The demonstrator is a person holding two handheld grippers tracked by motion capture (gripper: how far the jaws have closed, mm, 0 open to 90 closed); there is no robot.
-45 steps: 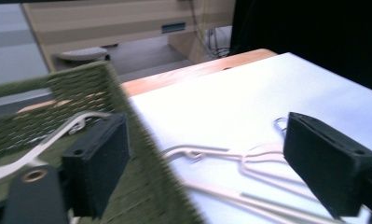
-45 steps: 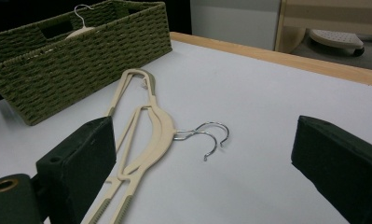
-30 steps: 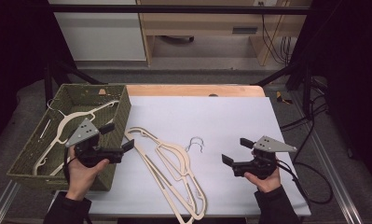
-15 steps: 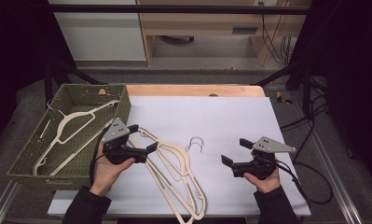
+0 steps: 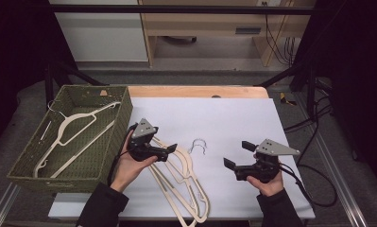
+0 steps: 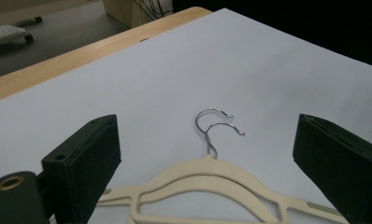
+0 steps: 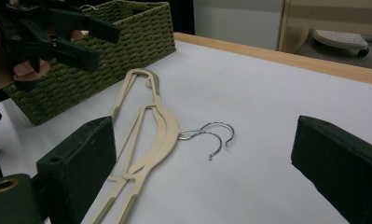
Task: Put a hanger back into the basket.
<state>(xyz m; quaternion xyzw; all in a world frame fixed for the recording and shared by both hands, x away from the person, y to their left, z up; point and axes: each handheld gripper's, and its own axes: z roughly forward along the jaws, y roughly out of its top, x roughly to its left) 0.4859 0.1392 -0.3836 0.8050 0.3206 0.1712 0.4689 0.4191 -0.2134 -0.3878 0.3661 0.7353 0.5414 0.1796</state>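
Note:
Two cream plastic hangers (image 5: 179, 170) with metal hooks (image 5: 199, 145) lie stacked on the white table (image 5: 233, 118). My left gripper (image 5: 166, 150) hovers open over their upper shoulder, close to the neck. In the left gripper view its jaws stand wide apart around the two hooks (image 6: 215, 125) and the hanger tops (image 6: 207, 179). My right gripper (image 5: 236, 154) is open to the right of the hooks, low over the table. Ahead of it in the right gripper view lie the hangers (image 7: 161, 128), with the left gripper (image 7: 58, 32) at the upper left.
A green woven basket (image 5: 111, 137) stands at the table's left edge and holds more cream hangers (image 5: 77, 124). A wooden strip (image 5: 195, 91) runs along the table's far edge. A cable (image 5: 313, 189) trails from the right gripper.
My left gripper has moved right, from beside the basket to above the stacked hangers. The right gripper and the hangers have stayed in place.

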